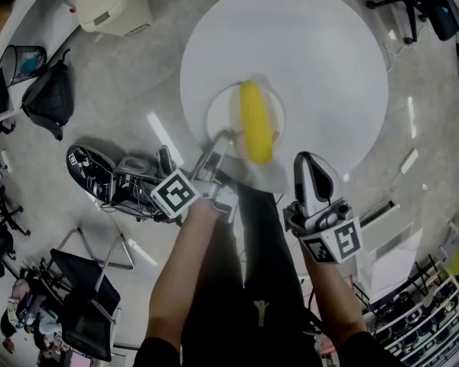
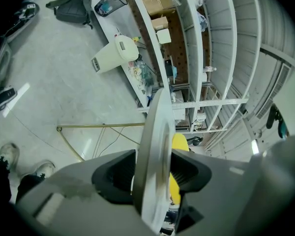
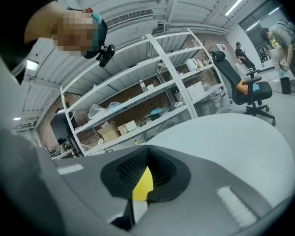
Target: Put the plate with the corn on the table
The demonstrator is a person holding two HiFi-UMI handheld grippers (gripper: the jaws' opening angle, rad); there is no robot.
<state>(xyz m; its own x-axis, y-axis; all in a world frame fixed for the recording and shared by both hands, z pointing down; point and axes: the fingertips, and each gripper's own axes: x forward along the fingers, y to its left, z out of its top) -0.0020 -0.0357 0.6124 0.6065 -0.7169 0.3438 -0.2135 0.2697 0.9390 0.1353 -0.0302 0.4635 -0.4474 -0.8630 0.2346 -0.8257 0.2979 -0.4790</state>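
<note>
My left claw (image 2: 155, 175) is clamped on the plate (image 2: 155, 127) rim. Corn (image 1: 255, 122) lies on the plate, over the table's (image 1: 314, 44) near part. My right claw (image 3: 141, 180) is pressed closed and empty, just beside.

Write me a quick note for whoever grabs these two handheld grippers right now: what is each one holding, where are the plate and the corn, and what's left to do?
Left gripper: shut on the rim of the plate, carrying it level.
Right gripper: jaws together, nothing between them, held beside the plate's near edge.
Things: the corn lies on the plate, which is over the near part of the round white table. The plate is blurred, so I cannot tell whether it has touched down.
Done: plate gripped and brought to the table.
Left: probably lower it until it rests flat, open the left jaws and draw back.
</note>
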